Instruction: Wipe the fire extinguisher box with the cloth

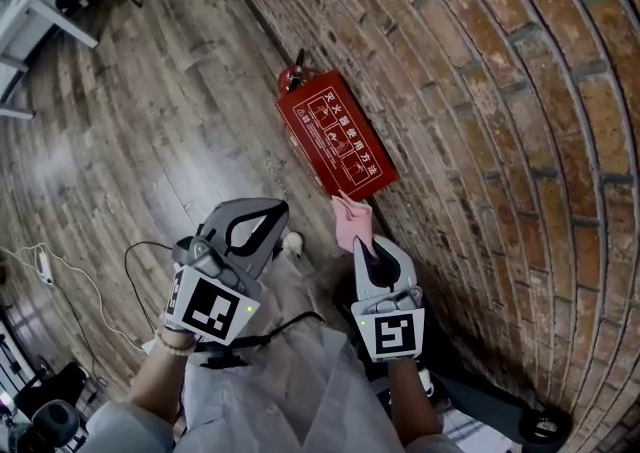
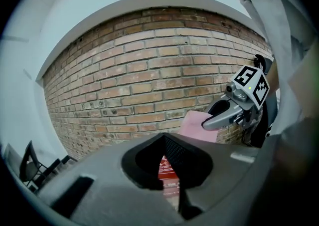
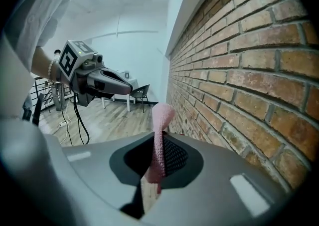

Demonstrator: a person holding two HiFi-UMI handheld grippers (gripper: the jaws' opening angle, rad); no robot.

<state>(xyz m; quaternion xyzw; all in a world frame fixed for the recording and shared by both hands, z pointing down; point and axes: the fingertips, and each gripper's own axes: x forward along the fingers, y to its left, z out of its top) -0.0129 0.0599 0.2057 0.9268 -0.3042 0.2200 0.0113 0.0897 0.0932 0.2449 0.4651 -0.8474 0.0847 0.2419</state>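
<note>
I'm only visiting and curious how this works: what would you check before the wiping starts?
1. Cloth clamped in the right hand-held gripper: ok.
2. Fire extinguisher box in sight, on the floor by the brick wall: ok.
3. Cloth on the box: not ok, it is held short of it.
4. Left hand-held gripper shut, empty, off to the side: ok.
5. Where the box is dirty: cannot tell.

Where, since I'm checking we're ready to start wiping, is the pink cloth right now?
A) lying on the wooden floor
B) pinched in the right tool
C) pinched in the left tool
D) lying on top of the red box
B: the pink cloth stands pinched between the jaws of the right tool, with the fire extinguisher box ahead of it by the brick wall.
</note>
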